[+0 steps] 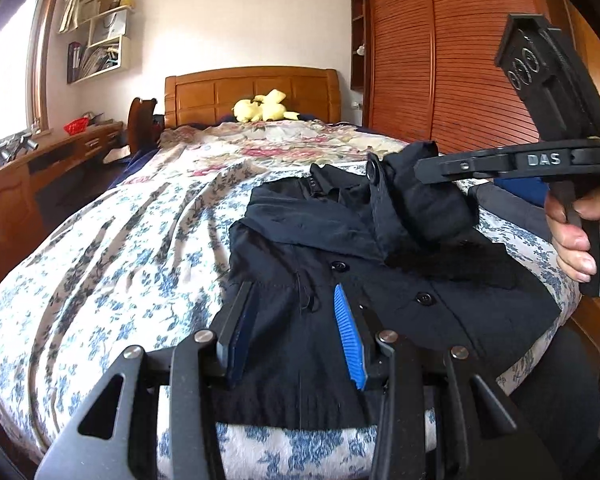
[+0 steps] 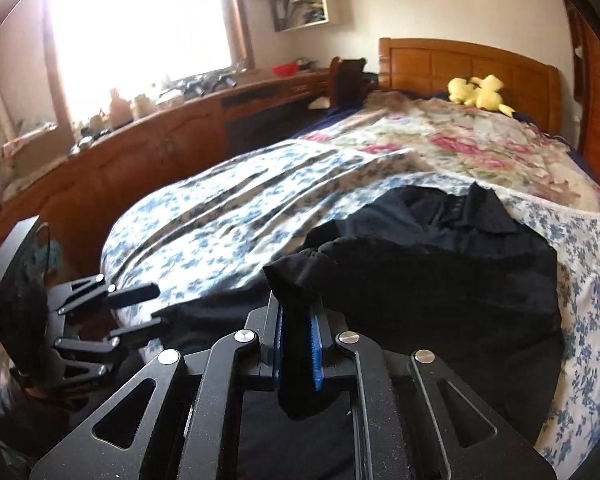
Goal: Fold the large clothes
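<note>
Shirt (image 1: 320, 248) on bed (image 1: 120, 248), plush toy (image 1: 266, 106) behind by headboard (image 1: 252, 92)

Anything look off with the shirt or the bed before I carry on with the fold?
Nothing damaged or spilled. The black shirt is bunched, not flat: the right gripper pinches a sleeve end lifted over it. The floral sheet underneath is wrinkled. The left gripper stands open over the hem.

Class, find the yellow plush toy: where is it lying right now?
The yellow plush toy lies at the far end of the bed, against the wooden headboard; it sits top centre in the left wrist view, upper right in the right wrist view.
</note>
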`<state>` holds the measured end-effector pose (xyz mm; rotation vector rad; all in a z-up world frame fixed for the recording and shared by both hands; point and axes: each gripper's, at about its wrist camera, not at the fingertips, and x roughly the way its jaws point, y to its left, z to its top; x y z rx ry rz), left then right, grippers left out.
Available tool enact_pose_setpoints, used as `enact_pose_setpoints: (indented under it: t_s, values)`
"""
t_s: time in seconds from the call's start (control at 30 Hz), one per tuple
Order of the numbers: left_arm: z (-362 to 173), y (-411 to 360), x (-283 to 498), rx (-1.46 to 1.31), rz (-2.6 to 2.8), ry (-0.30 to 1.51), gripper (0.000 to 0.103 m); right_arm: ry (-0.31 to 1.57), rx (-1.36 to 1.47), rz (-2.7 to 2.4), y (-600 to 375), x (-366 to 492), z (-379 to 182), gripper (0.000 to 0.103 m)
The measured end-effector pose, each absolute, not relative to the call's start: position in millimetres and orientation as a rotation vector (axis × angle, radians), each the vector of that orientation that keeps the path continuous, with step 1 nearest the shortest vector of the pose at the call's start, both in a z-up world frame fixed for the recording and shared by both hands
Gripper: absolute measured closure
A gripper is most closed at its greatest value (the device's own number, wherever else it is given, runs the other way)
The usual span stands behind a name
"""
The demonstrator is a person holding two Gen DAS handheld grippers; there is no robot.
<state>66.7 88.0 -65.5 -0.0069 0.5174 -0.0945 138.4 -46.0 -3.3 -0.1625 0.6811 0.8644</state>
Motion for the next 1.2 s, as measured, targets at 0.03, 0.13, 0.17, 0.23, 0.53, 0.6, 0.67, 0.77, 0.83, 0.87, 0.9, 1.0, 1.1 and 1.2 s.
enact_pose_setpoints:
  t_s: [0.03, 0.13, 0.17, 0.23, 0.53, 0.6, 0.67, 0.77, 0.83, 0.87, 0.9, 1.0, 1.1, 1.2]
  values:
    - [-65.1, 87.7, 65.0, -0.005, -0.091, 0.521, 0.065, 0.687, -0.157, 0.858, -47.7, 135.4, -1.9, 0.078]
    - [-66.1, 82.5, 66.3, 0.007, -0.087, 0.533, 0.065, 0.666, -0.131, 0.879, -57.5, 126.9, 2.8, 0.055]
    - [-66.2, 80.4, 67.5, 0.009, -0.091, 0.537, 0.065, 0.659, -0.125, 0.877, -62.7, 125.2, 3.8, 0.053]
    - [-67.0, 74.3, 72.5, 0.012, -0.101, 0.542, 0.065, 0.656, -0.13, 0.855, -71.8, 123.0, 5.3, 0.053]
    - [-85.7, 55.2, 90.9, 0.033, -0.137, 0.591, 0.065, 0.699, -0.176, 0.712, -122.8, 122.7, -25.5, 0.053]
    - [-94.0, 55.1, 95.7, 0.032, -0.136, 0.613, 0.065, 0.715, -0.189, 0.681, -136.7, 120.9, -39.8, 0.053]
    - [-102.6, 55.9, 101.0, 0.034, -0.13, 0.636, 0.065, 0.732, -0.194, 0.657, -148.8, 119.6, -51.2, 0.053]
    - [-112.7, 57.9, 109.0, 0.036, -0.115, 0.661, 0.065, 0.768, -0.192, 0.617, -167.7, 117.7, -71.2, 0.053]
    - [-117.6, 60.2, 114.9, 0.033, -0.106, 0.672, 0.065, 0.786, -0.183, 0.588, -179.7, 117.3, -81.9, 0.053]
    - [-120.4, 61.1, 117.3, 0.032, -0.1, 0.676, 0.065, 0.794, -0.177, 0.575, -186.0, 117.2, -86.4, 0.053]
    - [-122.1, 62.2, 119.9, 0.034, -0.096, 0.679, 0.065, 0.798, -0.171, 0.563, -192.3, 116.7, -89.7, 0.053]
    - [-128.3, 63.2, 130.0, 0.052, -0.09, 0.695, 0.065, 0.805, -0.16, 0.529, -207.0, 115.5, -98.5, 0.053]
    - [-136.1, 65.0, 138.9, 0.065, -0.079, 0.722, 0.065, 0.811, -0.153, 0.508, -217.4, 112.4, -104.9, 0.053]
    - [-144.9, 69.6, 143.5, 0.048, -0.06, 0.756, 0.076, 0.819, -0.144, 0.493, -227.9, 108.8, -110.9, 0.053]
